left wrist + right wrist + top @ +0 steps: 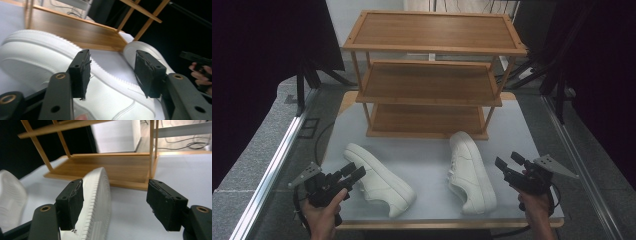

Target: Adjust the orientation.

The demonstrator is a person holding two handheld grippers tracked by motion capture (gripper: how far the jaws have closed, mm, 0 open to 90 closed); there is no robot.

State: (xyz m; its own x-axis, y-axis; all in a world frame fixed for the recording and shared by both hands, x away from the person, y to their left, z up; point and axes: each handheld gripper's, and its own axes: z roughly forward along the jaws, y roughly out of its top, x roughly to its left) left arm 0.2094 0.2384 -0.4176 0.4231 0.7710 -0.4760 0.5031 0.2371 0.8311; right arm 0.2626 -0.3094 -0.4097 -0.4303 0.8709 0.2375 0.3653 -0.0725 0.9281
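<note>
Dim, soft light; dark edges, slight blur

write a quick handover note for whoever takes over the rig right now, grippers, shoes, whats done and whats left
Left gripper: jaws open, beside the left white sneaker, not gripping it.
Right gripper: jaws open, beside the right white sneaker, nothing held.
Both sneakers lie on the grey table mat, in front of the three-tier wooden shoe rack.
Done: nothing moved onto the rack; the bottom shelf and the two above it are bare.
Left: probably grip each sneaker and set it on a shelf, judging by the layout.
</note>
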